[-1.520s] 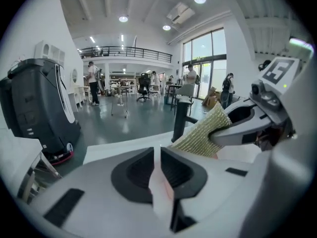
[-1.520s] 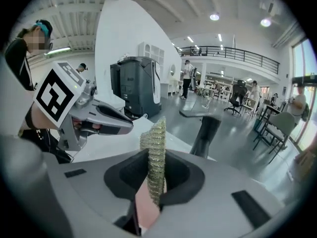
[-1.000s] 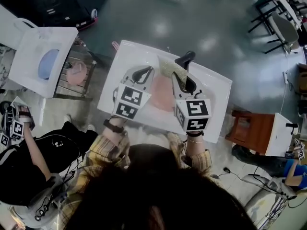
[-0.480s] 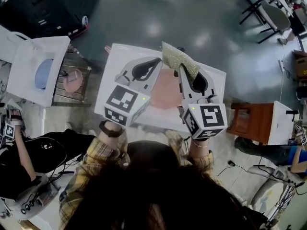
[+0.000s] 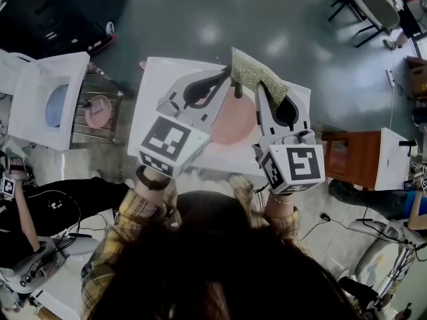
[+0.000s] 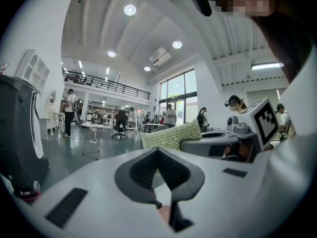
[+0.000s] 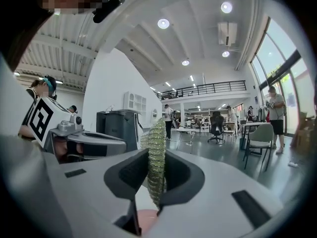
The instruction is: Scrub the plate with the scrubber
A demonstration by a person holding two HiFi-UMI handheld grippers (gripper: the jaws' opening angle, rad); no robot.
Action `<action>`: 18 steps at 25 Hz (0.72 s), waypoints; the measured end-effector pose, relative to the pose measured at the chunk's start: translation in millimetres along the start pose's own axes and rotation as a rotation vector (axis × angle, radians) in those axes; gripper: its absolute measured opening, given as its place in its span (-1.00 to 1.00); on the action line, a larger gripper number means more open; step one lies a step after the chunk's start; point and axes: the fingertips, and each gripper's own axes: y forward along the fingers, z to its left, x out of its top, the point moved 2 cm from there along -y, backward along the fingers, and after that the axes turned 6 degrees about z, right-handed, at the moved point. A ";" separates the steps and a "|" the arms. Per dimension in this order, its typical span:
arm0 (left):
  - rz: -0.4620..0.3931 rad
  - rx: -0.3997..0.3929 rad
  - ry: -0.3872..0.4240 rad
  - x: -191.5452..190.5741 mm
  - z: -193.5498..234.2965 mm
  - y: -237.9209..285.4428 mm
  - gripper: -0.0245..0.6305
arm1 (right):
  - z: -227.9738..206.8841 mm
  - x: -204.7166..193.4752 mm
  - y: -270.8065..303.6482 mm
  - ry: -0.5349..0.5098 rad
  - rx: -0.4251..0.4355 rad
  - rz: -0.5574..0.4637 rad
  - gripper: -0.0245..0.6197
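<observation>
A pink plate (image 5: 230,124) lies flat on the white table (image 5: 157,89), and both grippers hang above it. My right gripper (image 5: 261,91) is shut on a yellow-green scrubber (image 5: 257,72), which stands edge-on between the jaws in the right gripper view (image 7: 157,138). My left gripper (image 5: 231,85) is shut, its pads meeting with nothing between them (image 6: 158,150). From the left gripper view the scrubber (image 6: 171,135) shows just beyond the jaws. A sliver of the plate (image 6: 166,214) shows below the jaws in each gripper view (image 7: 143,219).
A white stand holding a blue dish (image 5: 57,105) and a rack with a pink bowl (image 5: 100,110) are left of the table. A brown stool (image 5: 350,159) stands at its right. People sit at the lower left (image 5: 27,219) and far right (image 5: 417,209).
Both grippers have risen toward the head camera and look larger. The scrubber went up with the right gripper, off the plate. The plate stays on the table.
</observation>
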 end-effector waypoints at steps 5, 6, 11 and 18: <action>0.006 -0.001 0.002 -0.7 -1.9 2.7 -0.88 | -3.7 -2.0 -2.5 0.002 -0.006 0.004 -0.68; 0.006 -0.001 0.002 -0.9 -1.4 3.0 -0.88 | -4.1 -1.6 -2.7 0.003 -0.006 0.003 -0.68; 0.004 0.002 -0.005 -3.0 1.0 6.1 -0.88 | -4.8 1.3 -3.1 -0.006 0.005 -0.001 -0.68; -0.003 0.009 0.001 -1.0 -1.7 9.1 -0.88 | -11.1 -0.4 -5.9 0.001 0.003 -0.002 -0.68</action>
